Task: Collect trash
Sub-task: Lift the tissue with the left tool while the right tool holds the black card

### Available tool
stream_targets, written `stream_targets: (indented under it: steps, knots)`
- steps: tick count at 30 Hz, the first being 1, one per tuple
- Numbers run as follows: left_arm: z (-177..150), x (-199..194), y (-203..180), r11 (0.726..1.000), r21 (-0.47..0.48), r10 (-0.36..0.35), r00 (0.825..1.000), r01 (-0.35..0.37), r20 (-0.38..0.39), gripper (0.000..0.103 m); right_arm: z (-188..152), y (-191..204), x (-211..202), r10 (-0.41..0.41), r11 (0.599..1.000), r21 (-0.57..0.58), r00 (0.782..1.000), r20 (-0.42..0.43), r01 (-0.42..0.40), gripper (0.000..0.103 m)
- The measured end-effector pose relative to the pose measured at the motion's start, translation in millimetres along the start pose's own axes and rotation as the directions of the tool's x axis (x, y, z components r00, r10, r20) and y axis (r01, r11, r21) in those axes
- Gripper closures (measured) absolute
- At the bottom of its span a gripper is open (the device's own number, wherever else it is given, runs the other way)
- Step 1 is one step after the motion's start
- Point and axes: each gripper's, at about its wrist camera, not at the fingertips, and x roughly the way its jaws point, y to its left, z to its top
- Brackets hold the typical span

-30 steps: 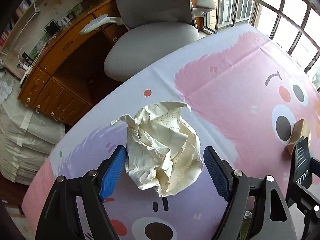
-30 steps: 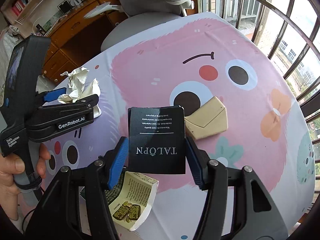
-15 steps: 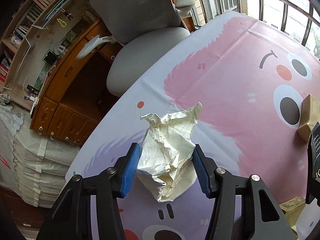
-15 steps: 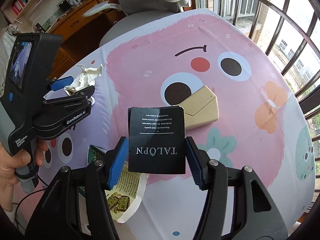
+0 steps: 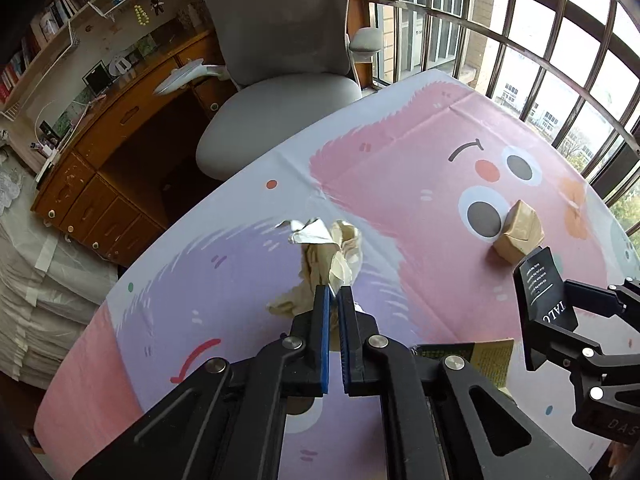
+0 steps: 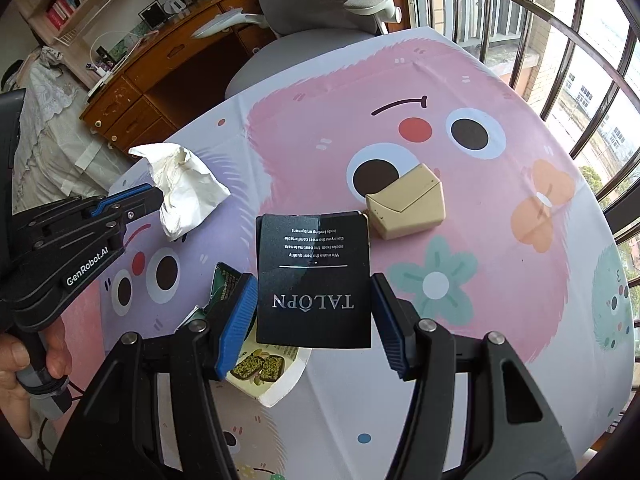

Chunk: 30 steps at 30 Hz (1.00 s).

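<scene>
My left gripper (image 5: 334, 293) is shut on a crumpled cream paper (image 5: 333, 249), which bulges out past the blue pads. In the right wrist view the same left gripper (image 6: 158, 197) holds that crumpled paper (image 6: 188, 190) at the left, just above the cloth. My right gripper (image 6: 314, 285) is shut on a black card printed TALOPN (image 6: 314, 276), held upright between its fingers; the black card (image 5: 544, 288) also shows at the right of the left wrist view. A tan box (image 6: 408, 208) lies on the cartoon tablecloth (image 6: 460, 240) beyond the card. An opened snack carton (image 6: 262, 366) lies beneath the right gripper.
A grey office chair (image 5: 280, 80) stands at the table's far edge, with a wooden desk (image 5: 120, 140) behind it. Barred windows (image 5: 540, 60) run along the right. A hand (image 6: 24, 356) grips the left gripper's handle. The tan box (image 5: 520, 232) sits right of the paper.
The left gripper's fingers closed from wide open onto the crumpled paper, squeezing it flat, and drew it back and up. The right gripper kept its hold on the black card.
</scene>
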Motion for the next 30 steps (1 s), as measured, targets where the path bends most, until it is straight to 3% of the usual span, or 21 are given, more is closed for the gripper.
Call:
stream_targets:
  steps: [9,17,19,22,23,27,30]
  knots:
    - [-36.5,-72.6,22.0,0.979,-0.173,-0.097,0.992,0.11,0.079,0.103,-28.3,5.6,-30.5,0.052,0.997,-0.063,0.999,-0.003,-0.052,0.049]
    - [-47.6,-75.2,28.2,0.974,-0.178,-0.135,0.99,0.14,0.039,0.101,-37.6,3.3,-35.5,0.081,0.995,-0.058,0.997,-0.012,-0.082,0.049]
    - [-45.0,-64.8,23.9,0.975,-0.165,-0.145,0.989,0.147,0.023,0.095,-35.7,1.2,-34.8,0.083,0.995,-0.056,0.997,-0.011,-0.083,0.049]
    - [-42.2,-52.8,17.8,0.974,-0.16,-0.164,0.986,0.162,0.003,0.07,-33.8,-2.9,-33.1,0.079,0.996,-0.043,0.997,-0.012,-0.08,0.049]
    - [-40.5,-48.2,16.4,0.974,-0.155,-0.167,0.986,0.165,0.001,0.065,-32.8,-4.5,-31.7,0.077,0.996,-0.039,0.997,-0.012,-0.078,0.049]
    - [-29.6,-27.5,12.5,0.976,-0.134,-0.178,0.984,0.173,-0.025,0.063,-31.3,-9.7,-27.1,0.071,0.997,-0.022,0.997,-0.017,-0.071,0.049]
    - [-21.7,-7.8,14.0,0.978,-0.119,-0.177,0.983,0.17,-0.052,0.055,-29.8,-12.7,-22.3,0.07,0.998,-0.006,0.997,-0.023,-0.07,0.049]
